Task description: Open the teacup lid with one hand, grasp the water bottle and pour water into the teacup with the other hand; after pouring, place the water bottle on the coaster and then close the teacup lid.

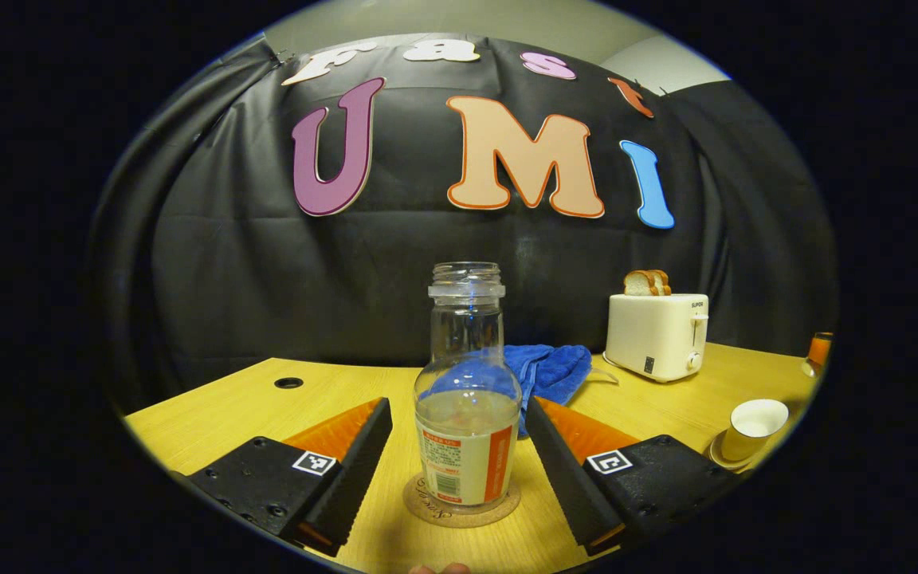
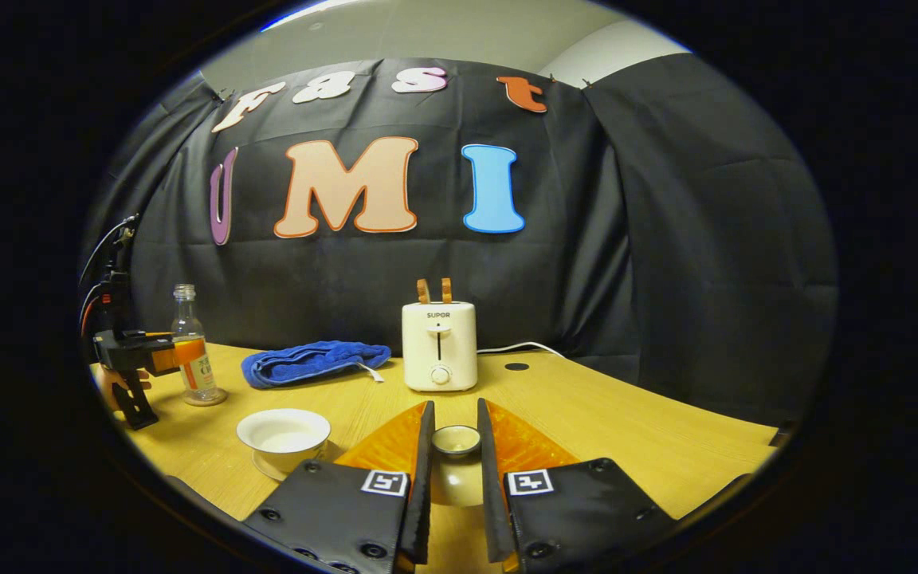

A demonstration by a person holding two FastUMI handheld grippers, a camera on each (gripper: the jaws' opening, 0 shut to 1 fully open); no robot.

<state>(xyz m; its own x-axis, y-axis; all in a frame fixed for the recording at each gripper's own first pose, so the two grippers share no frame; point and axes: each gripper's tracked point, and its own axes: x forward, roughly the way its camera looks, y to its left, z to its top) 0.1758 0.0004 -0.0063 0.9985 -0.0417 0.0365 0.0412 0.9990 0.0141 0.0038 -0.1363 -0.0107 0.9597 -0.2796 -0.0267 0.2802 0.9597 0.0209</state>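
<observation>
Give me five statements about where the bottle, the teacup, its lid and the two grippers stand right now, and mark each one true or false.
1. The water bottle stands upright on the coaster. True.
2. The left gripper is clamped on the bottle. False: its fingers stand apart on either side of the bottle, with a gap on both sides.
3. The teacup is covered by its lid. False: the cup is open on its saucer, and the lid is between the fingers of the right gripper.
4. The bottle has no cap on. True.
5. The blue towel lies to the right of the toaster in the right gripper view. False: it lies to the toaster's left.
</observation>
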